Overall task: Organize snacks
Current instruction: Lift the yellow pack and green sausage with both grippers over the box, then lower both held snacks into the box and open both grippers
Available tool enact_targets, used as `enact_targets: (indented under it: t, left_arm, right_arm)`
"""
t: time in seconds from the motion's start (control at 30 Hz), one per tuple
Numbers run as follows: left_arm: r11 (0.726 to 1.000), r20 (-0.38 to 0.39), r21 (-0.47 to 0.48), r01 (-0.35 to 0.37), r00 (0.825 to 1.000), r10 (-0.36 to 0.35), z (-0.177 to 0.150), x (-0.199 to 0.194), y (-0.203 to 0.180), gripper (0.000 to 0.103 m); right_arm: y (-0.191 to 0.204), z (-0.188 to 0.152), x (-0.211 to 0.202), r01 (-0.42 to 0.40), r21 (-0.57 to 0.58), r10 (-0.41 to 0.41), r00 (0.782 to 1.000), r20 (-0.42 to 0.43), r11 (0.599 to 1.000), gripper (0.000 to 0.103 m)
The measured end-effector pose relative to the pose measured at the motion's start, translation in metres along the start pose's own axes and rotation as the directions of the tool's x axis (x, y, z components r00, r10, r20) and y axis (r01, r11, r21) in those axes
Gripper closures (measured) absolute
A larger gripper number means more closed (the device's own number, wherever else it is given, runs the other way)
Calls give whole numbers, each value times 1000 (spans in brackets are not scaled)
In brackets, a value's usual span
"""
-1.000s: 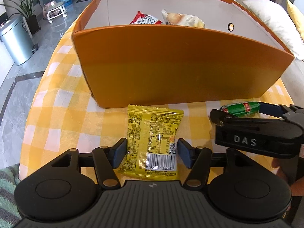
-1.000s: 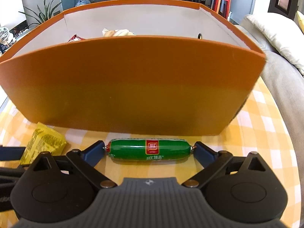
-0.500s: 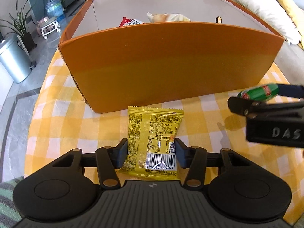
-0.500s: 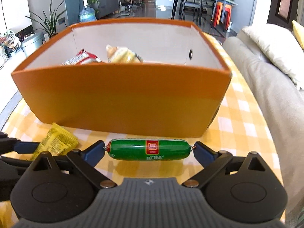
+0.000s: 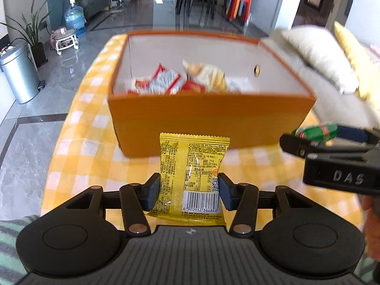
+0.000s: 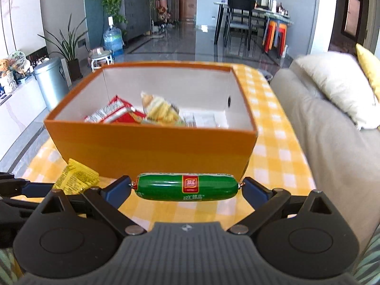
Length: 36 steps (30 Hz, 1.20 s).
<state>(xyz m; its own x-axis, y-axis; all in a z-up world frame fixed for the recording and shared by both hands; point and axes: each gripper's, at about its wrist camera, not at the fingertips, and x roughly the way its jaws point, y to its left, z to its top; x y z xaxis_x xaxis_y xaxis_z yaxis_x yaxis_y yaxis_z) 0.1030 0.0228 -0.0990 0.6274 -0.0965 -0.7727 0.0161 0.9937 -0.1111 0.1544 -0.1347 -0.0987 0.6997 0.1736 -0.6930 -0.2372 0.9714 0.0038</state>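
Both loads now lifted off the desk point(image 5: 78, 142) toward orange box point(image 5: 209, 123): left gripper point(image 5: 188, 193) fingers clamping yellow packet point(image 5: 193, 166); right gripper point(image 6: 186, 187) fingers pinching green sausage point(image 6: 186, 186) endwise, risking pivoting out.

A glossy grey tiled floor point(image 6: 180, 45) runs back toward twelve o'clock, mirroring daylight, with a dark dining table point(image 6: 251, 7) and black chairs at about one o'clock and stacked orange and red stools point(image 6: 275, 35) beside them. At ten o'clock stand a metal bin point(image 6: 51, 80), a potted plant point(image 6: 67, 47) and a blue water jug point(image 6: 112, 39) before a dark cabinet point(image 6: 135, 14). At three o'clock a grey sofa point(image 6: 332, 166) carries a cream cushion point(image 6: 337, 85).
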Motion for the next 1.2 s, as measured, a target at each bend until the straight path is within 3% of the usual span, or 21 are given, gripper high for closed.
enact_targets:
  t: [0.27,0.6,0.8,1.2]
  left_arm:
    - [1000,112,-4,29,993,-28,32,-39,-1,45]
    - [997,114,10,71,991,-71,93,-31,-1,45]
    - [999,94,24,42,995,-44,127,-3,2,45]
    - [997,-71,69,-33,997,38,161,85,18,45]
  right_arm:
    - [-7,19,-34,-10,-19,12,997,79,1000,8]
    - [-5,66,-40,-77,-136,94,988,125,988,8]
    - [-7,101,-14,-89,-168,107,988,107,982,7]
    - [0,141,94,-84,-135,80,996,-35,987,7]
